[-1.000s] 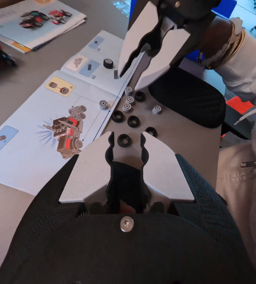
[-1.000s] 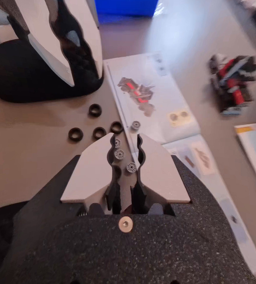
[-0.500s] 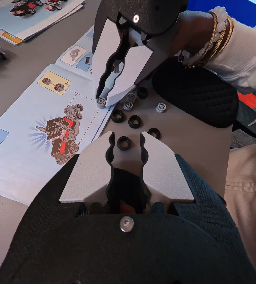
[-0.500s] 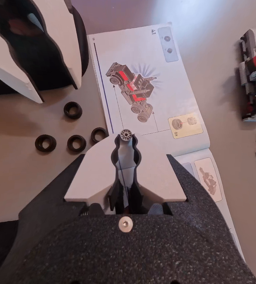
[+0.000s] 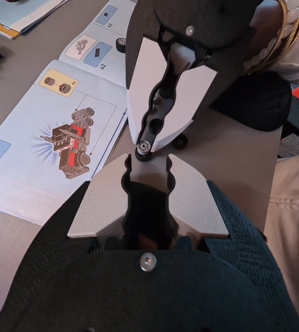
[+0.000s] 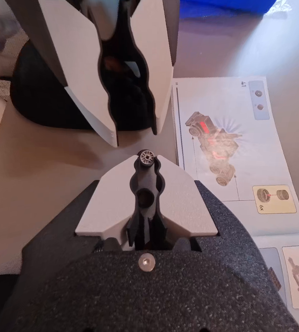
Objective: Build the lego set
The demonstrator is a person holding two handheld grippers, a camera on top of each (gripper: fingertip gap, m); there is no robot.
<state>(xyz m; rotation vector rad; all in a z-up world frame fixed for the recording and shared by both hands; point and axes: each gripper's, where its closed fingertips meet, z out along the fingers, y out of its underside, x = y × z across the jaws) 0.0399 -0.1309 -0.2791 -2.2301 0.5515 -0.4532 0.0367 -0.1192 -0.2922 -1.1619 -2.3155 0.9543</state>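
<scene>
The right gripper (image 5: pixel 146 147), which half a second ago was pinching a grey wheel hub (image 5: pixel 143 145) off the open instruction booklet (image 5: pixel 37 161), has carried it over the booklet's edge and now holds it on top of a black rubber tyre (image 5: pixel 143 156) lying on the grey table (image 5: pixel 217 161). The jaws are clamped on the hub at their very tips. The hub sits in the mouth of the tyre but stands proud of it, so the pressing-in appears begun, not finished. This suggests the wheel-assembly step pictured on the open page is under way.

The left gripper (image 5: pixel 148 159) has stayed just short of the tyre, its jaws spread and empty. In the right wrist view it hangs above and beyond the hub (image 6: pixel 146 157), likewise parted.

The hub is small, pale grey and spoked, with a square-looking centre hole. Only a dark rim of the tyre (image 6: pixel 142 152) shows behind it in the right wrist view. One finished wheel (image 5: pixel 121 44), grey hub in black tyre, rests on the far page of the booklet. Another loose tyre (image 5: pixel 180 142) lies just beyond the right gripper's tip. A second booklet (image 5: pixel 19 16) lies at the far left.
</scene>
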